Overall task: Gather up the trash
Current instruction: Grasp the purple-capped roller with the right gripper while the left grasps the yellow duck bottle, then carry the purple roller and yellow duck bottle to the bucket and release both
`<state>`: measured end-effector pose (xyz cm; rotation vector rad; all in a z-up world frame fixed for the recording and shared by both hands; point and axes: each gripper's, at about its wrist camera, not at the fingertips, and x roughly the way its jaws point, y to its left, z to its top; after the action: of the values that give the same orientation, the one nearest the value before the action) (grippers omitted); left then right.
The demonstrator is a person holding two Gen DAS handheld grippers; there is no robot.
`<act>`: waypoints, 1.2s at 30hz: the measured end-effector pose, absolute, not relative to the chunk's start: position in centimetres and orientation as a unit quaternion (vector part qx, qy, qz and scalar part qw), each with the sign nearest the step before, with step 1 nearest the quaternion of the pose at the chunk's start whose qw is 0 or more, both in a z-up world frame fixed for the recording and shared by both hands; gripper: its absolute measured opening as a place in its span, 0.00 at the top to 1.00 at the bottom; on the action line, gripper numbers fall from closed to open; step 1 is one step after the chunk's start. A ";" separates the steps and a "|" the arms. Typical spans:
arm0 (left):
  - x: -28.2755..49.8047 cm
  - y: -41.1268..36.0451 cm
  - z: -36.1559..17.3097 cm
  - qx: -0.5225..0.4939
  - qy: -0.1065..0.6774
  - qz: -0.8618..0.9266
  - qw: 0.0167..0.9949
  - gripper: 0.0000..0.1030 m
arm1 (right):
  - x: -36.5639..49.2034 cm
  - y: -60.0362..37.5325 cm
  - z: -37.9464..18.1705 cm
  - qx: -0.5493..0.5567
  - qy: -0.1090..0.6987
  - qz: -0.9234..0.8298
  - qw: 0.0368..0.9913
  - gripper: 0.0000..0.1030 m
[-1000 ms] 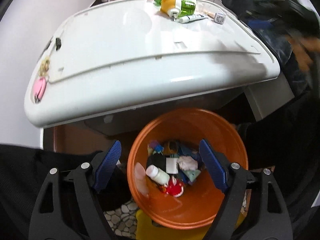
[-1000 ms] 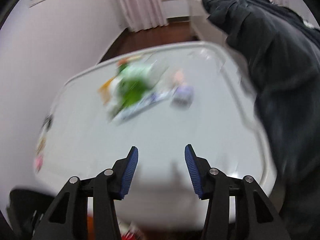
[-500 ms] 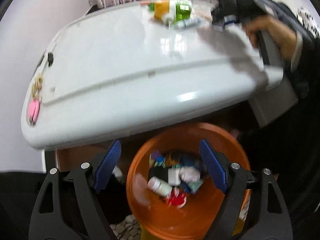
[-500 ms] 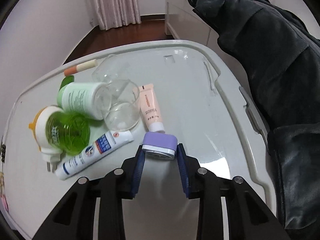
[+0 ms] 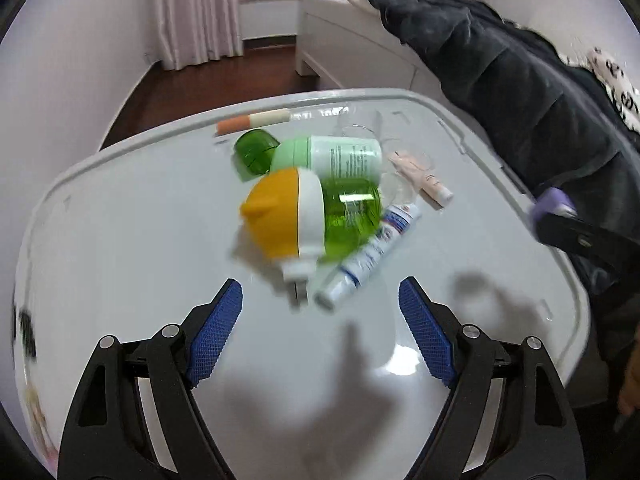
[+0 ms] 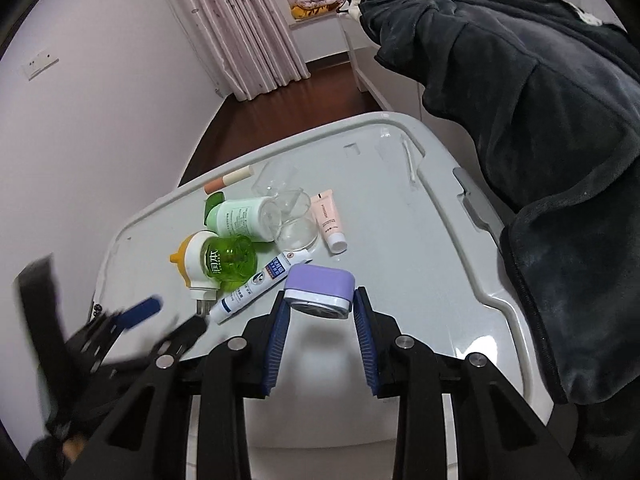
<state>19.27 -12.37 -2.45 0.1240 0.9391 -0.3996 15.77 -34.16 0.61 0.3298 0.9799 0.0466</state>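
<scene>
A small box with a purple lid (image 6: 320, 286) hangs just above the white table (image 6: 420, 272), and my right gripper (image 6: 320, 301) is shut on it. The box (image 5: 554, 202) and the right gripper also show at the right edge of the left wrist view. My left gripper (image 5: 320, 300) is open and holds nothing, just short of the pile of trash. Nearest it lie a green and yellow plug-in bottle (image 5: 312, 216) and a white and blue tube (image 5: 368, 256). Behind are a green and white bottle (image 5: 340, 156), a pink tube (image 5: 424, 180), a clear cup (image 6: 294, 220) and an orange and white stick (image 5: 252, 120).
A dark jacket (image 6: 540, 120) lies along the table's right side. A white wall (image 6: 100, 120) stands to the left, with curtains (image 6: 248, 28) and dark wood floor beyond the far edge. Small blurred things (image 5: 24, 328) lie at the table's left rim.
My left gripper has left the orange bin and come up over the table to the pile. My right gripper has shut on the purple box and raised it off the table.
</scene>
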 end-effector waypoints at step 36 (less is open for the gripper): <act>6.3 -5.6 2.7 0.069 0.389 -0.171 0.903 0.41 | 10.9 -29.1 3.1 0.118 0.440 0.108 0.884 0.68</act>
<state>6.35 -5.61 2.72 0.1430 0.8032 -0.3535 10.93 -29.08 3.13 0.2449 0.9155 0.2249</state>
